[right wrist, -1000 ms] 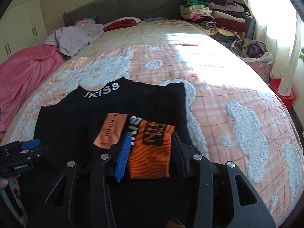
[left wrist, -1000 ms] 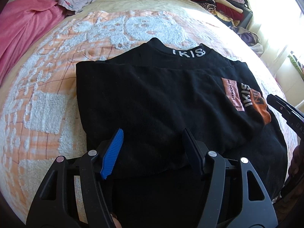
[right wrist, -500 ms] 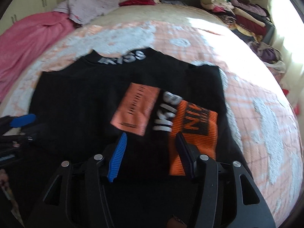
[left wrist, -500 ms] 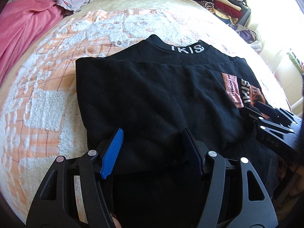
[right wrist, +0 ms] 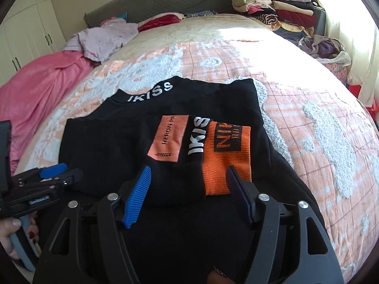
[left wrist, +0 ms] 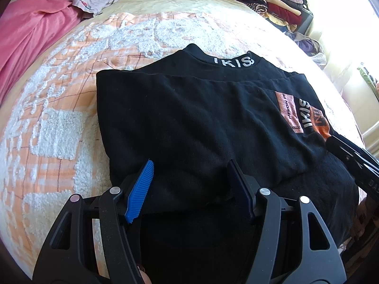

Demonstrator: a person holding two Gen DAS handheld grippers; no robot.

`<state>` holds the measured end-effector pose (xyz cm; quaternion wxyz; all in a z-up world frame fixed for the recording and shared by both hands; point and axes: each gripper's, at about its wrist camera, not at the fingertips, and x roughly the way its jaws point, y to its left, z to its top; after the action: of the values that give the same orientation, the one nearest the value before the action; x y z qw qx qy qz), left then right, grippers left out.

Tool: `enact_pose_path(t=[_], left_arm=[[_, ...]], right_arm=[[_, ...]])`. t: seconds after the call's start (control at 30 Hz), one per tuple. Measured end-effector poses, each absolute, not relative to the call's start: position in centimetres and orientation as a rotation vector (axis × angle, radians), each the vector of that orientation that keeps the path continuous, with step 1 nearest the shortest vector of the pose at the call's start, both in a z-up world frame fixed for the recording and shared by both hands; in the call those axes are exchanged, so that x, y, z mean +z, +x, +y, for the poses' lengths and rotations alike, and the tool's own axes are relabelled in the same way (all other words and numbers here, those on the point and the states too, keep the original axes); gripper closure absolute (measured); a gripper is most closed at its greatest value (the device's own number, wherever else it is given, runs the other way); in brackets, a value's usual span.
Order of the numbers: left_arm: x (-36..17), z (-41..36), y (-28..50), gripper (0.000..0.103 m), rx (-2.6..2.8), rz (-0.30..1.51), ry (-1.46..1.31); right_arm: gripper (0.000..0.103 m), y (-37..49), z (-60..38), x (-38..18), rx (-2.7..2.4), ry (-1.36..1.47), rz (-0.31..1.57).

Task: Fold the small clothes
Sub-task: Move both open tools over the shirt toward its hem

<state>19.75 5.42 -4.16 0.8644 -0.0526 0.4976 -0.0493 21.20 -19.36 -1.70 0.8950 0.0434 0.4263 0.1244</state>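
Note:
A black sweatshirt (left wrist: 194, 118) with white "IKISS" collar lettering lies on the bed with its sleeves folded across the body. It also shows in the right wrist view (right wrist: 113, 146), with a pink patch and an orange cuff (right wrist: 226, 156) on top. My left gripper (left wrist: 190, 182) is open and empty over the near left part of the shirt. My right gripper (right wrist: 189, 187) is open and empty just before the orange cuff. The left gripper also appears at the left edge of the right wrist view (right wrist: 49, 177), and the right gripper at the right edge of the left wrist view (left wrist: 350, 156).
The bed has an orange and white textured blanket (right wrist: 319, 123). A pink cover (left wrist: 28, 37) and a lilac garment (right wrist: 104, 40) lie at the far left. A stack of folded clothes (right wrist: 274, 7) stands at the far right by a laundry basket (right wrist: 329, 49).
My right gripper swung forward and down over the patch and cuff, then drew back and lifted. The left gripper barely moved. The shirt lies as before.

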Motion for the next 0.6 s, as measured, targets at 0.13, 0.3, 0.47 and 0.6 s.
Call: enact_pose_path(t=[0.13, 0.3, 0.47, 0.6], left_arm=[[-4.1, 5.4, 19.7, 0.047, -0.101, 1.042, -0.111], [-3.9, 5.3, 19.4, 0.047, -0.095, 1.036, -0.102], [-3.7, 5.4, 19.2, 0.047, -0.095, 1.034, -0.112], [-3.4, 5.6, 19.0, 0.047, -0.096, 1.029, -0.124]], right_arm=[[0.03, 20.2, -19.8, -0.9, 0.256, 0.11, 0.86], [0.012, 19.2, -20.3, -0.2, 0.248, 0.136, 0.832], [0.01, 18.6, -20.8, 0.2, 0.242, 0.157, 0.82], [0.01, 18.3, -20.8, 0.5, 0.234, 0.157, 0.813]])
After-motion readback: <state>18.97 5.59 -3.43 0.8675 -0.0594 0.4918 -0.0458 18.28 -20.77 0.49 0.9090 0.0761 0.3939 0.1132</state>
